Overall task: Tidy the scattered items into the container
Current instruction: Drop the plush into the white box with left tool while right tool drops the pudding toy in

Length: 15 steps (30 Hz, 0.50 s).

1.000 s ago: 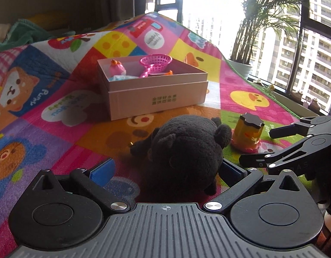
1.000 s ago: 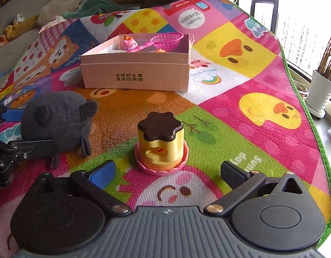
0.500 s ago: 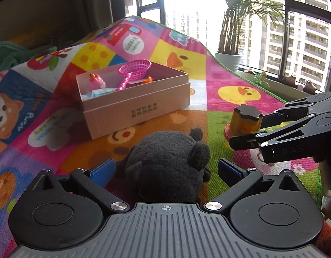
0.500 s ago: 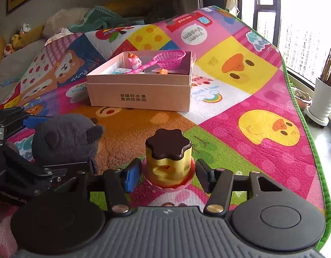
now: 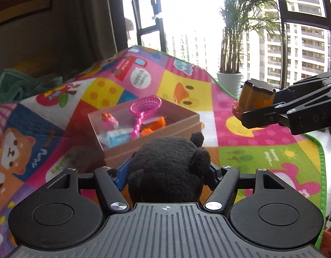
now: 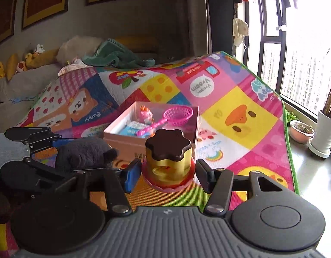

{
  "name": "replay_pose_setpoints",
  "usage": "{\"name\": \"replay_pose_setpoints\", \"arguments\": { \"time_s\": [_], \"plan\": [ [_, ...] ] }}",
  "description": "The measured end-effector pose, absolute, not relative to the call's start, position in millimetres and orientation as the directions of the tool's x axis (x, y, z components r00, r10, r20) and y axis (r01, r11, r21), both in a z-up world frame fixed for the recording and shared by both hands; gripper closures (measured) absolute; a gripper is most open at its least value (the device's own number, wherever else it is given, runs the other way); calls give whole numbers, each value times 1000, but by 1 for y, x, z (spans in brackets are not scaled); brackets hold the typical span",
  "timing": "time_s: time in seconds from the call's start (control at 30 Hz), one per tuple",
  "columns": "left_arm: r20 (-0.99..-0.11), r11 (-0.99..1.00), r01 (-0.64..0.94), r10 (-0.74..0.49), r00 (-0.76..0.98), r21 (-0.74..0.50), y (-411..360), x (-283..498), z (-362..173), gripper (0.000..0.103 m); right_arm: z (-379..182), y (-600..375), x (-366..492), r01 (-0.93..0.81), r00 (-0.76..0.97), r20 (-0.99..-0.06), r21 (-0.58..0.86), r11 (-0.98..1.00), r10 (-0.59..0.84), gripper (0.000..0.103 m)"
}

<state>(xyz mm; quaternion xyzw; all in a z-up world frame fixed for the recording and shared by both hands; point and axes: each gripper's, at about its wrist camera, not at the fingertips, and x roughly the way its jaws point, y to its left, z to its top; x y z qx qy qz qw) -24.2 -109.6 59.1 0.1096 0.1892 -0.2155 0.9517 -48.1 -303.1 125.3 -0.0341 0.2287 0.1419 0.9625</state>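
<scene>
My left gripper (image 5: 167, 172) is shut on a black plush toy (image 5: 167, 167) and holds it lifted above the mat, just in front of the pink cardboard box (image 5: 182, 124). My right gripper (image 6: 168, 172) is shut on a yellow pudding toy (image 6: 168, 161) with a brown top and pink base, also lifted off the mat. The pudding toy (image 5: 254, 99) and right gripper (image 5: 247, 116) show at the right of the left wrist view. The box (image 6: 124, 142) holds a pink scoop net (image 6: 176, 114), a pink figure (image 6: 145, 115), a blue packet and an orange piece. The plush (image 6: 83, 152) sits left in the right wrist view.
A colourful play mat (image 5: 187, 90) covers the floor. A potted palm (image 5: 230, 81) and small pots (image 6: 301, 131) stand along the window at the right. A sofa with a green blanket (image 6: 116, 56) and stuffed toys lies behind the mat.
Both grippers have risen off the mat with their toys. The left jaws closed on the plush, the right on the pudding toy. Both moved closer to the box.
</scene>
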Motion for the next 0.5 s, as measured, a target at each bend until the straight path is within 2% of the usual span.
{"name": "replay_pose_setpoints", "arguments": {
  "time_s": [0.1, 0.23, 0.3, 0.33, 0.37, 0.5],
  "plan": [
    [-330, 898, 414, -351, 876, 145, -109, 9, 75, 30, 154, -300, -14, -287, 883, -388, -1, 958, 264, 47],
    [-281, 902, 405, -354, 892, 152, -116, 61, 76, 29, 174, -288, 46, -298, 883, -379, 5, 955, 278, 47],
    [-263, 900, 406, -358, 896, 160, -116, 87, 68, 24, 177, -280, 77, -305, 873, -393, 21, 952, 288, 47],
    [-256, 900, 402, -353, 900, 168, -116, 98, 63, 9, 176, -276, 94, -305, 865, -407, 37, 952, 293, 47],
    [-255, 902, 393, -343, 904, 179, -114, 108, 57, 4, 175, -272, 108, -305, 857, -421, 53, 951, 298, 47],
    [-285, 909, 388, -336, 898, 150, -94, 117, 49, 3, 160, -262, 165, -308, 801, -491, 154, 939, 343, 47]
  ]
}}
